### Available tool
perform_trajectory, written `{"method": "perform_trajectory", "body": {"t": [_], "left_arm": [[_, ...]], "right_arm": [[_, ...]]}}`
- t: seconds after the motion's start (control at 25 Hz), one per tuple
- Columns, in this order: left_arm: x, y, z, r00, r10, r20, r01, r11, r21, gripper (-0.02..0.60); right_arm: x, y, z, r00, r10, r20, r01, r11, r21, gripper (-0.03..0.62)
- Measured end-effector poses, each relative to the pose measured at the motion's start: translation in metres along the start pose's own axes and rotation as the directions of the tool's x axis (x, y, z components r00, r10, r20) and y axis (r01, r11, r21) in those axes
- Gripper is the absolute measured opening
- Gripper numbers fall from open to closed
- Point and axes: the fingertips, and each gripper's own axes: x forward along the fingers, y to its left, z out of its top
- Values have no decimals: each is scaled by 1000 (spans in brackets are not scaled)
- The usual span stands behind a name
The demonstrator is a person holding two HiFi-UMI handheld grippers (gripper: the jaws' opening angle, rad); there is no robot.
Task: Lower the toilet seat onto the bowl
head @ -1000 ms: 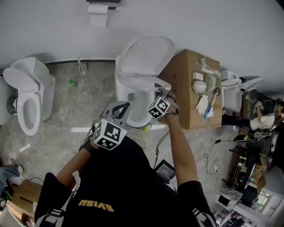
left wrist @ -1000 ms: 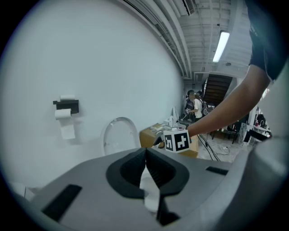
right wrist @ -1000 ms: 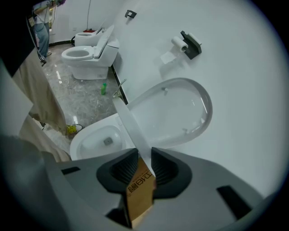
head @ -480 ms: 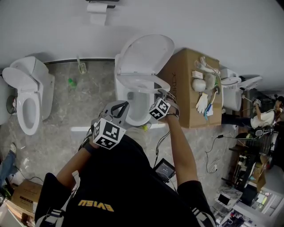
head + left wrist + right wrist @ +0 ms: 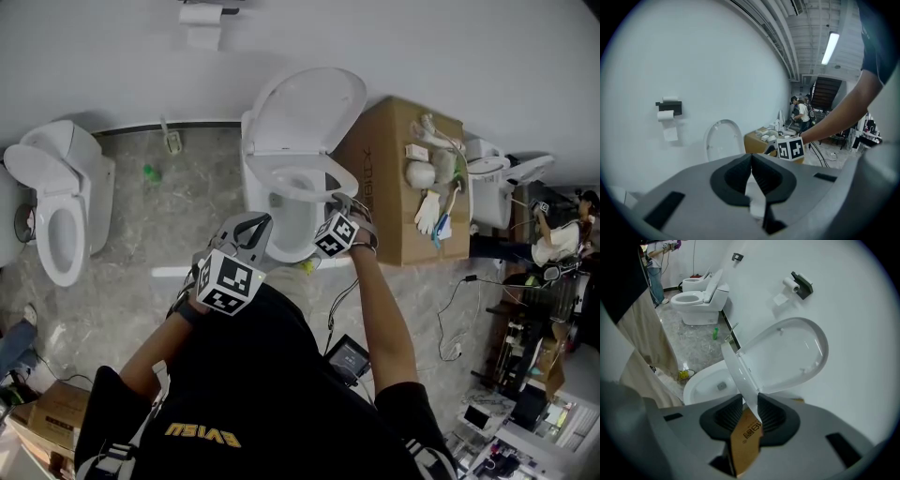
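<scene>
A white toilet stands against the wall, its lid (image 5: 309, 108) upright. The toilet seat (image 5: 281, 171) hangs partway down, tilted over the bowl (image 5: 292, 232). My right gripper (image 5: 339, 204) is shut on the seat's right rim. In the right gripper view the seat's edge (image 5: 740, 373) runs down between the pads of that gripper (image 5: 750, 399), with the lid (image 5: 792, 352) behind and the bowl (image 5: 710, 383) below left. My left gripper (image 5: 265, 223) hovers in front of the bowl, shut and holding nothing (image 5: 751, 161).
A cardboard box (image 5: 394, 187) with gloves and brushes on top stands tight against the toilet's right side. Another toilet (image 5: 56, 202) stands at the left, a third (image 5: 487, 187) beyond the box. A paper holder (image 5: 202, 17) hangs on the wall. A green bottle (image 5: 150, 173) lies on the floor.
The seat has swung further away from the lid and down toward the bowl, held in my right gripper. The left gripper has stayed almost still.
</scene>
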Motion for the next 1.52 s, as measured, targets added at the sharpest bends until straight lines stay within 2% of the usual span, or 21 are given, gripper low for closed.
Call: {"method": "perform_trajectory", "body": {"t": [0.88,1.08,1.52], "left_arm": [[-2,-9,4,1000,-17,6,17,1000,3,12],[-4,-8,3,1000,-6,1,6,1000,-5,12],[-6,-1,2,1000,14,2,-14,1000,-27,12]], "right_arm": [[-1,60,-32,994,107,-36,-108,994,-6,97],[-1,70,-39,993,110,-37,-110,994,-20,92],[2,95,-52,984,170,-58,-174,983,-61,80]]}}
